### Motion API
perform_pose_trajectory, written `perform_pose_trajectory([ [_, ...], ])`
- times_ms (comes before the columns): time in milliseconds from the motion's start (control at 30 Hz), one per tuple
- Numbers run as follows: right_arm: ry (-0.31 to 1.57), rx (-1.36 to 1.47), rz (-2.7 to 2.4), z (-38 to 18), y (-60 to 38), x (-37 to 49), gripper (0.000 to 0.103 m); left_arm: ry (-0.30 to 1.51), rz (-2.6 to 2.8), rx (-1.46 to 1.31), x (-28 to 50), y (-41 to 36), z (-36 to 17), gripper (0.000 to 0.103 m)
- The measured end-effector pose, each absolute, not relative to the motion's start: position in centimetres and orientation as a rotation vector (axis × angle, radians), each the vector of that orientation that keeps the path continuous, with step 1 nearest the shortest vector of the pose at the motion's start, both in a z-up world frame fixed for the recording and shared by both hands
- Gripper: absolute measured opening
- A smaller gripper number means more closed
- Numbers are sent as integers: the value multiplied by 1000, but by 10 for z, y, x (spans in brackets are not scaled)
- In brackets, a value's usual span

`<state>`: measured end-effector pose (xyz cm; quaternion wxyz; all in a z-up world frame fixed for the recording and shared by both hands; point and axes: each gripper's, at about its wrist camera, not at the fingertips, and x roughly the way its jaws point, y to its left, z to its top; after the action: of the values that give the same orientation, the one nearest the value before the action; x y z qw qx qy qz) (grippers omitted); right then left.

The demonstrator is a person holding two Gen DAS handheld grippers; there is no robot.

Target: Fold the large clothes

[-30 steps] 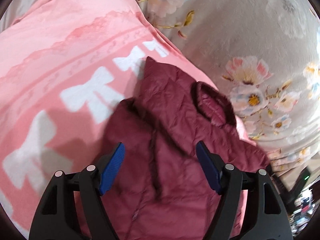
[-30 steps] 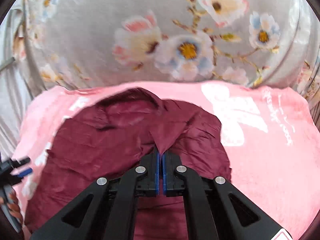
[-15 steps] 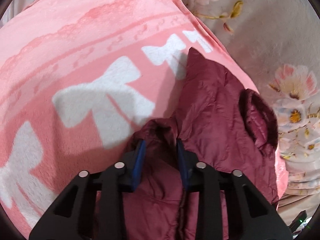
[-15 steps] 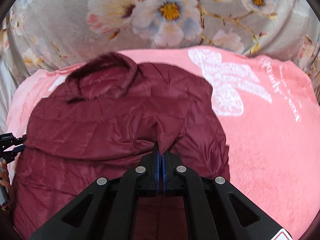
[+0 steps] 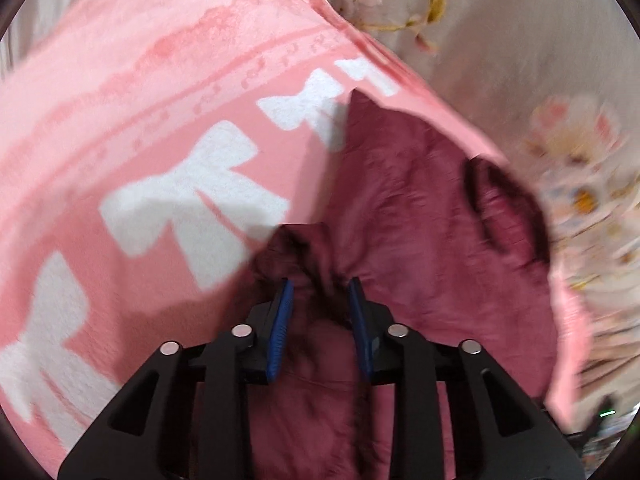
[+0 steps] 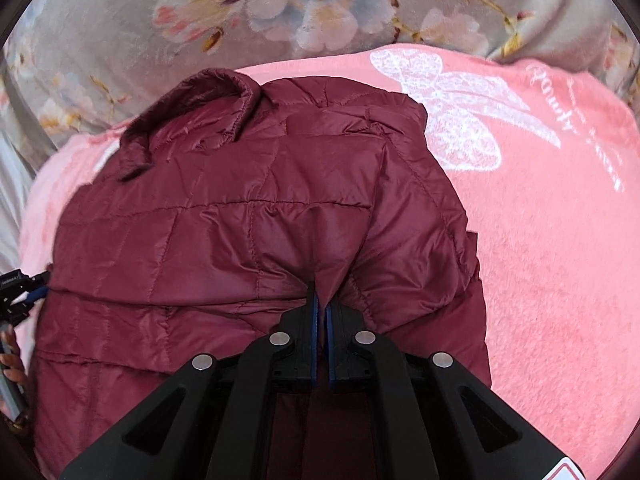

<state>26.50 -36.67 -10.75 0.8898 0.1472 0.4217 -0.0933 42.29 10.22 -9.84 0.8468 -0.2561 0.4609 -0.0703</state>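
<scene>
Maroon jacket [image 5: 420,216] bunched between tongs [image 5: 320,292]

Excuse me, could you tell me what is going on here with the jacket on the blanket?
A person is folding a maroon quilted jacket that lies on a pink blanket over a floral bedspread. The right hand-held gripper is shut on a pinch of the jacket's fabric. The left hand-held gripper has a bunched fold of the jacket between its jaws, which have just been opening a little. The collar lies at the far end.
</scene>
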Motion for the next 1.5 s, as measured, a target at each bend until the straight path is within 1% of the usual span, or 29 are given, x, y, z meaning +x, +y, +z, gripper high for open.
perform_pose_trajectory([
  [33, 871, 327, -187, -108, -369, 264, 4, 976, -162, -583, 425, 106, -98, 41],
  [67, 865, 336, -186, -107, -369, 263, 4, 980, -179, -627, 430, 108, -99, 42],
  [200, 846, 338, -173, -104, -363, 261, 4, 1021, -188, -744, 447, 111, -114, 41],
  [267, 846, 333, -160, -103, -359, 261, 11, 1020, -193, -800, 450, 113, -120, 41],
  [300, 843, 332, -159, -102, -358, 263, 11, 1018, -193, -799, 451, 113, -119, 36],
  [333, 846, 333, -157, -102, -358, 264, 11, 1012, -191, -789, 452, 112, -118, 23],
  [367, 854, 327, -158, -102, -357, 268, 5, 1012, -186, -776, 452, 112, -117, 15],
  [400, 858, 316, -165, -102, -357, 270, 2, 1011, -180, -755, 453, 112, -113, 4],
  [433, 842, 306, -173, -97, -357, 269, 2, 1004, -177, -748, 451, 114, -110, 2],
  [533, 749, 320, -170, -72, -359, 253, 0, 934, -180, -717, 435, 127, -90, 2],
  [567, 744, 306, -172, -70, -358, 249, 0, 934, -192, -695, 429, 127, -90, 2],
  [700, 915, 254, -198, -115, -357, 256, 0, 1009, -134, -555, 428, 110, -120, 1],
  [733, 906, 243, -204, -118, -355, 255, 0, 1001, -125, -538, 426, 107, -124, 0],
  [833, 920, 181, -220, -117, -347, 258, 1, 972, -94, -455, 425, 97, -121, 1],
  [867, 922, 167, -221, -115, -345, 259, 3, 972, -81, -408, 425, 91, -117, 1],
  [1000, 874, 151, -221, -89, -346, 242, 7, 945, -83, -323, 411, 91, -93, 7],
  [1033, 851, 160, -217, -78, -348, 235, 8, 929, -78, -299, 406, 92, -85, 13],
  [1100, 813, 175, -209, -60, -353, 225, 8, 876, -62, -232, 395, 91, -64, 20],
  [1200, 779, 182, -184, -43, -348, 227, 8, 807, -70, -175, 394, 77, -36, 22],
  [1267, 769, 209, -141, -35, -339, 243, 8, 804, -110, -181, 406, 58, -27, 29],
  [1300, 764, 216, -132, -34, -336, 249, 8, 813, -128, -181, 412, 48, -27, 34],
  [1400, 777, 183, -115, -39, -319, 273, 8, 891, -176, -154, 431, 8, -44, 34],
  [1500, 833, 168, -97, -60, -307, 290, 8, 952, -178, -110, 438, -18, -74, 34],
])
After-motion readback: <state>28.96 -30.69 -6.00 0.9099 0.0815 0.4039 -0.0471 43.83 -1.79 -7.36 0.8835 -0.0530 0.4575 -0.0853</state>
